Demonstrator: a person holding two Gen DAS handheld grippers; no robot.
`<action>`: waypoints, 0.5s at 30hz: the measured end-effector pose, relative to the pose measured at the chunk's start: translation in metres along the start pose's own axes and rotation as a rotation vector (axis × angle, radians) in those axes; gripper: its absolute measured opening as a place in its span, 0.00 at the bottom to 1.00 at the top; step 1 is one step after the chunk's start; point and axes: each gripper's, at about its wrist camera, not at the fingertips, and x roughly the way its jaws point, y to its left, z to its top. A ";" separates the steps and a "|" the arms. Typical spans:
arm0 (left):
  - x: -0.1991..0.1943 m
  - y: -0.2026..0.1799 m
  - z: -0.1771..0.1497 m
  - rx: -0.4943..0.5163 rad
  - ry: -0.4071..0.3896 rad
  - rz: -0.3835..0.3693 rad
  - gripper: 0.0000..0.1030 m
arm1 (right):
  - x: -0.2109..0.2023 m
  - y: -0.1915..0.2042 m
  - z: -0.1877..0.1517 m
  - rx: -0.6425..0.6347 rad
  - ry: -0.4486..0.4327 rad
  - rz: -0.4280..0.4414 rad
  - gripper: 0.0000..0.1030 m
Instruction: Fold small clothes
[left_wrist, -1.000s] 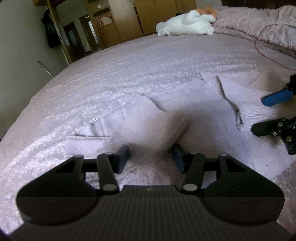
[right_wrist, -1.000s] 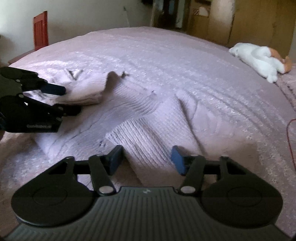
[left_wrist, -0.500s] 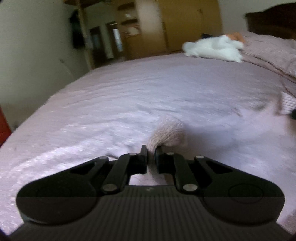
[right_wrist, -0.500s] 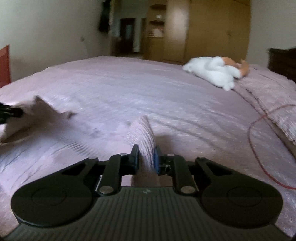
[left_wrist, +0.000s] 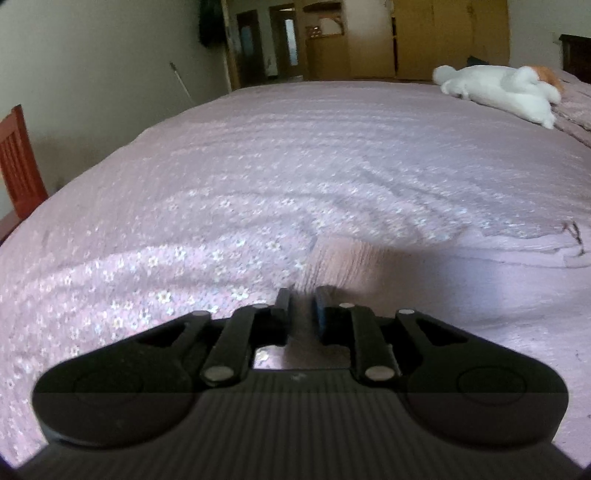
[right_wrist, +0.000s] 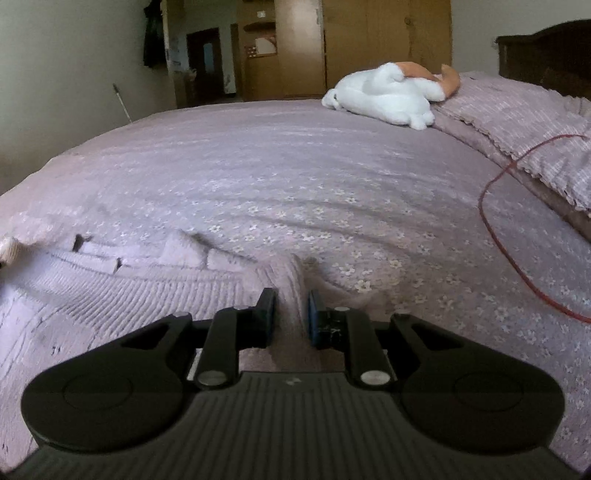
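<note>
In the left wrist view, the left gripper (left_wrist: 302, 301) had its two fingers drawn close on a bunched fold of one pale pink knitted garment (left_wrist: 345, 258). The fold rose straight ahead of the fingertips and just to their right, and the rest of the garment spread off to the right of the tool, lying low on the flowered bedspread (left_wrist: 258, 177). Far ahead and to the right lay one white soft toy (left_wrist: 498, 90) on the bed. At the far left stood one red wooden chair (left_wrist: 16, 162), beside the bed. One wooden wardrobe (left_wrist: 424, 37) stood against the wall well ahead.

In the right wrist view, the right gripper (right_wrist: 290, 308) pinched a ridge of the same garment (right_wrist: 147, 284) between its two fingers, which stood near each other with cloth filling the gap. The ridge ran forward from the fingertips, and the ribbed body of the garment lay to the left of the tool, flat on the bedspread (right_wrist: 295, 166). One red cord (right_wrist: 495, 221) curved across the bed to the right of the tool. The one soft toy (right_wrist: 388, 96) lay far ahead, slightly right, touching the edge of a folded blanket (right_wrist: 517, 118).
</note>
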 end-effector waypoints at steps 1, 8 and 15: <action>0.000 0.001 -0.002 -0.004 -0.003 0.004 0.25 | -0.003 -0.002 0.000 0.014 -0.003 -0.004 0.21; -0.006 0.011 0.001 -0.048 0.009 0.016 0.44 | -0.008 -0.021 0.004 0.129 -0.028 -0.073 0.55; -0.026 0.021 0.001 -0.049 0.073 0.006 0.47 | -0.017 -0.039 0.009 0.235 -0.033 -0.095 0.64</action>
